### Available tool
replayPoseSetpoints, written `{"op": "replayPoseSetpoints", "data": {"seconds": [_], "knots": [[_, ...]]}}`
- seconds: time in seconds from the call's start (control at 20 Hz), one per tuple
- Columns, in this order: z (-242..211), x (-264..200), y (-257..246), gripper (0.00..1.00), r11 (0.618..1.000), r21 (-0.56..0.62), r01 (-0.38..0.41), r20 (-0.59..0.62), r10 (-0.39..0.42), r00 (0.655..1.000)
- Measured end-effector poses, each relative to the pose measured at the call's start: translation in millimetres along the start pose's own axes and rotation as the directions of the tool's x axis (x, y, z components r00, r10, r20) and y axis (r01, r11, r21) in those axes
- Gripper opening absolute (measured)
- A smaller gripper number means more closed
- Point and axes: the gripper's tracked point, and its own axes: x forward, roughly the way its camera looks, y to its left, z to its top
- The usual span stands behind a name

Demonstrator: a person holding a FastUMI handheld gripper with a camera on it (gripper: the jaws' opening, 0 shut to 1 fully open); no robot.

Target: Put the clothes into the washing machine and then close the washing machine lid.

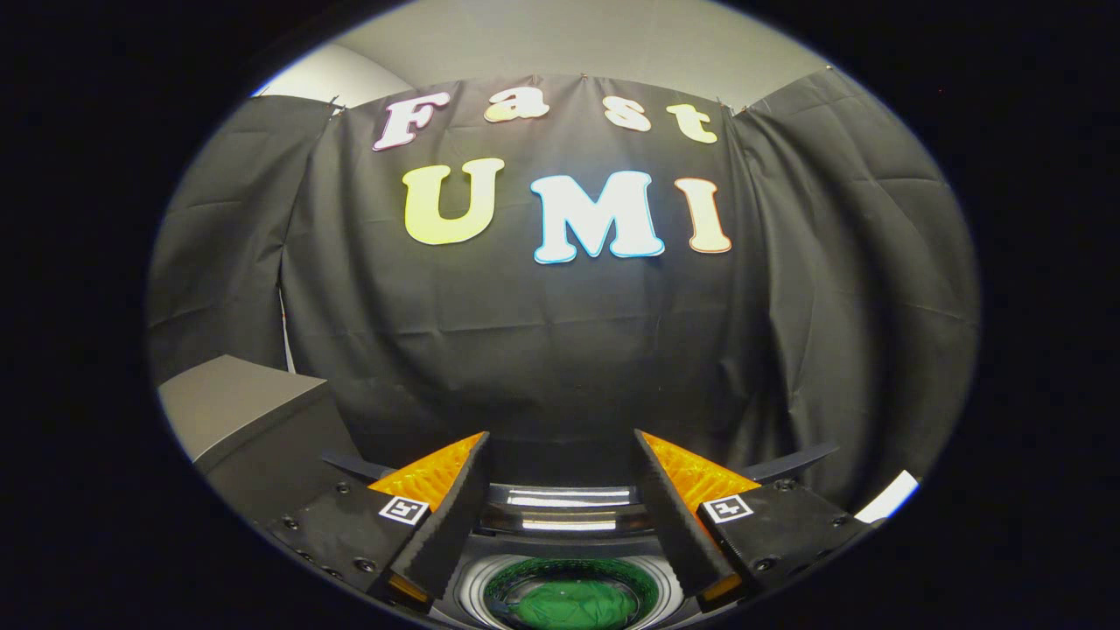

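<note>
My gripper (560, 442) is open, its two fingers spread wide with nothing between them. Below and between the fingers lies the washing machine's round drum opening (569, 591), and a green cloth (573, 605) rests inside it. The raised lid (569, 507) shows as a dark curved band with bright reflections just beyond the opening, standing up behind the drum. The fingers hover above the machine and touch nothing.
A grey box-like unit (236, 420) stands to the left of the fingers. The booth's black cloth wall (560, 350) hangs close behind the machine. A white strip (888, 497) shows to the right of the fingers.
</note>
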Motion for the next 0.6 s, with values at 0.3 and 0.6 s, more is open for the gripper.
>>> {"op": "replayPoseSetpoints", "data": {"seconds": [0.3,0.6], "knots": [[-11.7,-17.1,0.8,0.98,1.0,0.009,-0.001,-0.012,0.001,1.0],[-23.6,-31.8,2.1,0.98,1.0,0.021,-0.002,-0.032,0.003,0.999]]}}
